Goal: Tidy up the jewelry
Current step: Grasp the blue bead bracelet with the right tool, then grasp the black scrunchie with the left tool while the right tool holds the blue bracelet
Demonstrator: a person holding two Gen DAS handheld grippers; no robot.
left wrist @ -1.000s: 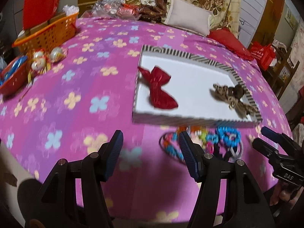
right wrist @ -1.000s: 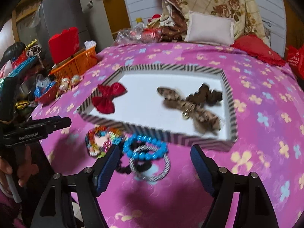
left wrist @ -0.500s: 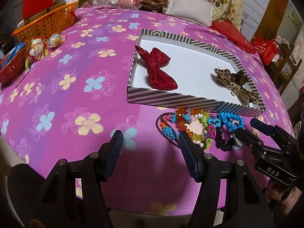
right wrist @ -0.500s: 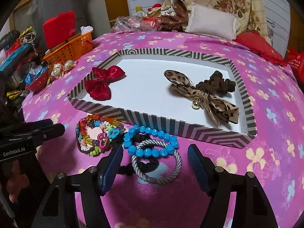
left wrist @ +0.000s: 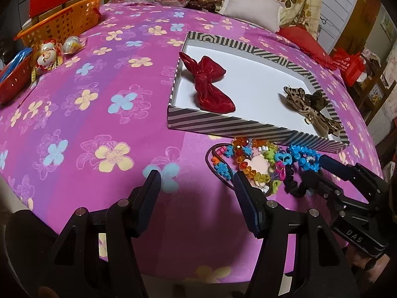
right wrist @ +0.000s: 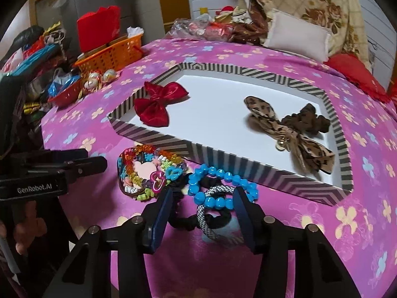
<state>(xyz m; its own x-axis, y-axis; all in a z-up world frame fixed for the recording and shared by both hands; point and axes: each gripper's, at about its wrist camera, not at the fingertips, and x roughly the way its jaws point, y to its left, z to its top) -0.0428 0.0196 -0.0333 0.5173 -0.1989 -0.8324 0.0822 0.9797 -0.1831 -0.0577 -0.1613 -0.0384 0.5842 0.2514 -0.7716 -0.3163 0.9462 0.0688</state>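
1. The left gripper (left wrist: 197,182) has its fingers wide apart over the pink flowered cloth (left wrist: 99,114); they hold nothing.
2. The right gripper (right wrist: 203,200) has its fingers apart on either side of a blue bead bracelet (right wrist: 218,186), a black-and-white braided ring (right wrist: 206,213) and a black hair tie (right wrist: 183,221), not closed on them.
3. These lie just in front of the striped tray (right wrist: 248,171), beside a colourful bead bracelet (right wrist: 146,168).
4. The left gripper's body reads "GenRobot.AI"; the right one reads "DAS".

Striped tray (right wrist: 158,137), red bow (right wrist: 158,104), blue beads (right wrist: 215,201).
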